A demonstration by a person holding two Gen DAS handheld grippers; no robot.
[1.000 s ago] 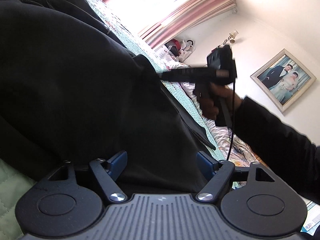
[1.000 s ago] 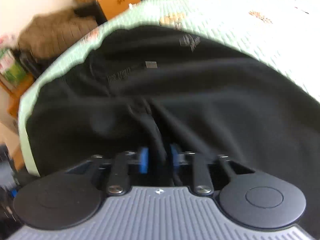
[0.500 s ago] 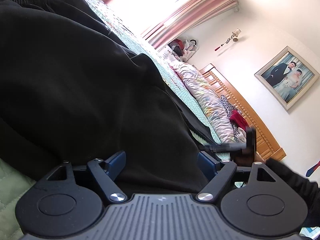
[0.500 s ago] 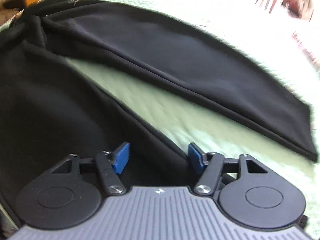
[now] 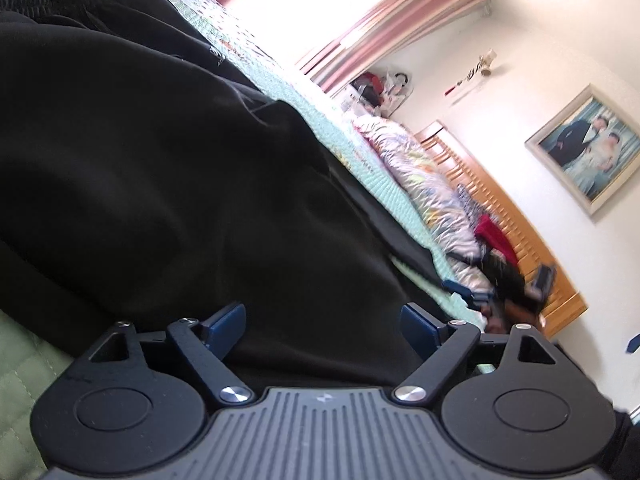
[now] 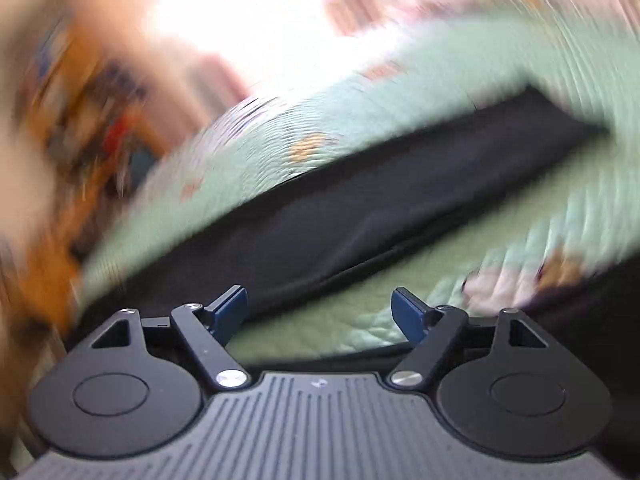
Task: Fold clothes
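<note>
Just beyond opening right gripper point(image 6: 320, 312), trouser edge point(image 6: 360, 264) crosses bare quilt point(image 6: 320, 332).

The garment point(image 5: 168, 184) lies spread on the bed point(image 5: 328, 136), covering its near part up to the near edge. The left gripper point(image 5: 322, 320) sits low over that near edge, cloth between its opening jaws, pads clear of it. Beyond the garment, a rolled quilt point(image 5: 424, 184) lies along the bed's far edge, against the headboard point(image 5: 520, 232). A framed picture point(image 5: 588, 148) hangs on the wall behind. In the blurred right wrist view, a strip of the garment crosses the bed ahead of the right gripper point(image 6: 320, 312).
</note>
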